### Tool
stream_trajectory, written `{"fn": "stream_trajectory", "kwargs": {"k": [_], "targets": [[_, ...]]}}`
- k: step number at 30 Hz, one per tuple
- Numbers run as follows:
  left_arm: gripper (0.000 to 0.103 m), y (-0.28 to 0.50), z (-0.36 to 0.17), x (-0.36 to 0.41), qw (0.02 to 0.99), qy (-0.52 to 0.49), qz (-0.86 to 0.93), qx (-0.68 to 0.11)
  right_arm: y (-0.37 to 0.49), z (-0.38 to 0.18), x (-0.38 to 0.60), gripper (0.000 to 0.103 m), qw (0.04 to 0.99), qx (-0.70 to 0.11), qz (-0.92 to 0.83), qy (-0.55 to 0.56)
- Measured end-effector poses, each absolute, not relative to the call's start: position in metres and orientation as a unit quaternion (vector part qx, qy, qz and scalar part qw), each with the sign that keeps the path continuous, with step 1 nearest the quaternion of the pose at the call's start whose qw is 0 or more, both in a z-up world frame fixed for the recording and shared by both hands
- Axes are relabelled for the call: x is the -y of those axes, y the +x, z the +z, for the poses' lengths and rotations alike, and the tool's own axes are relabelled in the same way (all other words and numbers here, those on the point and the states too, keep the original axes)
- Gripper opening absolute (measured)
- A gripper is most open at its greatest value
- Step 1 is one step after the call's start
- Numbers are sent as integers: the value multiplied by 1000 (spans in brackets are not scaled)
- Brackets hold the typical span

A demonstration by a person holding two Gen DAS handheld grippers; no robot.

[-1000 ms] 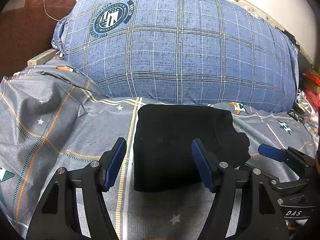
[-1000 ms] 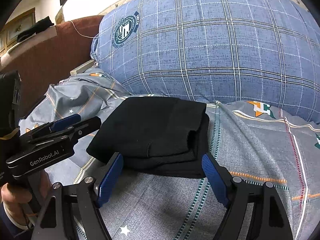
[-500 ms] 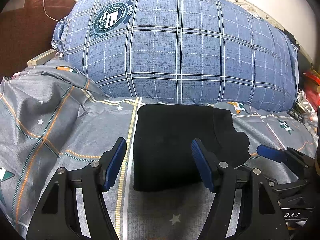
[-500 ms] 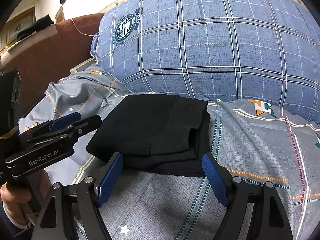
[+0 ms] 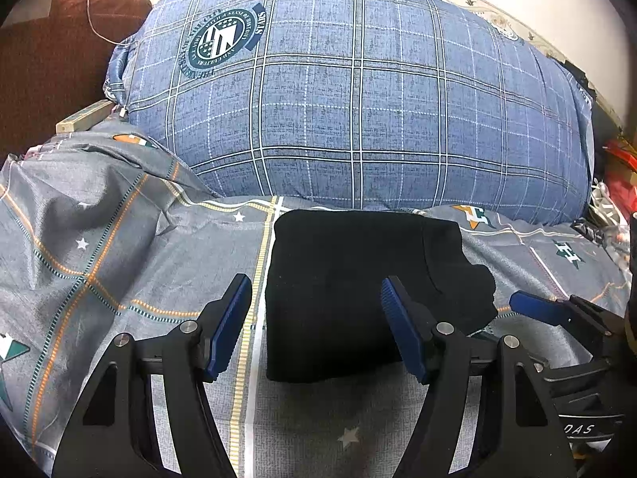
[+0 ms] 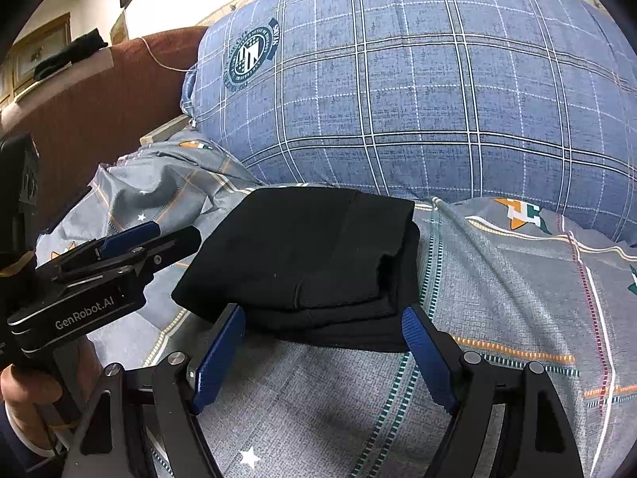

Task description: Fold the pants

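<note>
The black pants [image 5: 350, 279] lie folded into a compact stack on the grey patterned bedsheet [image 5: 119, 263], just in front of the big pillow. In the right wrist view the pants [image 6: 310, 263] show several layers at their near edge. My left gripper [image 5: 316, 318] is open and empty, hovering over the stack's near left part; it also shows in the right wrist view [image 6: 131, 249]. My right gripper [image 6: 324, 352] is open and empty, just short of the stack's near edge. One of its fingers [image 5: 537, 308] shows in the left wrist view, right of the pants.
A large blue plaid pillow [image 5: 358, 99] fills the back, with dark clothing on top. A brown headboard [image 5: 43, 63] stands at the left. Red and mixed clutter [image 5: 617, 183] lies at the far right. The sheet [image 6: 517, 318] is wrinkled at the left.
Almost nothing differs. Both grippers stay open and the pants lie still; the right wrist view has shifted very slightly.
</note>
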State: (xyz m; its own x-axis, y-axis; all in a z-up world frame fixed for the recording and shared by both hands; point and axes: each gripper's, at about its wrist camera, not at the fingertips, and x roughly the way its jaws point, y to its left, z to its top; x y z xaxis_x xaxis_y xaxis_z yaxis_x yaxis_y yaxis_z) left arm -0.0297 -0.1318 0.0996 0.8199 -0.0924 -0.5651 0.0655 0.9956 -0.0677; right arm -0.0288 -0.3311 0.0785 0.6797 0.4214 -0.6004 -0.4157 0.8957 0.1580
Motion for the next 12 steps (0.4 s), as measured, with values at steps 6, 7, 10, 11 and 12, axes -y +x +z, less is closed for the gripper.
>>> {"fn": "stream_trajectory", "kwargs": {"k": [6, 7, 10, 11, 12], "targets": [[68, -32, 102, 131, 957, -25, -50, -285, -29, 76, 328, 79, 914, -333, 232, -1], [68, -33, 103, 131, 958, -24, -52, -283, -29, 77, 328, 79, 914, -332, 233, -1], [68, -34, 103, 133, 957, -23, -56, -284, -30, 78, 329, 79, 915, -330, 233, 1], [68, -33, 103, 133, 956, -22, -57, -286, -30, 78, 330, 79, 915, -330, 232, 2], [68, -33, 103, 134, 955, -21, -56, -289, -30, 78, 331, 79, 915, -330, 230, 2]]}}
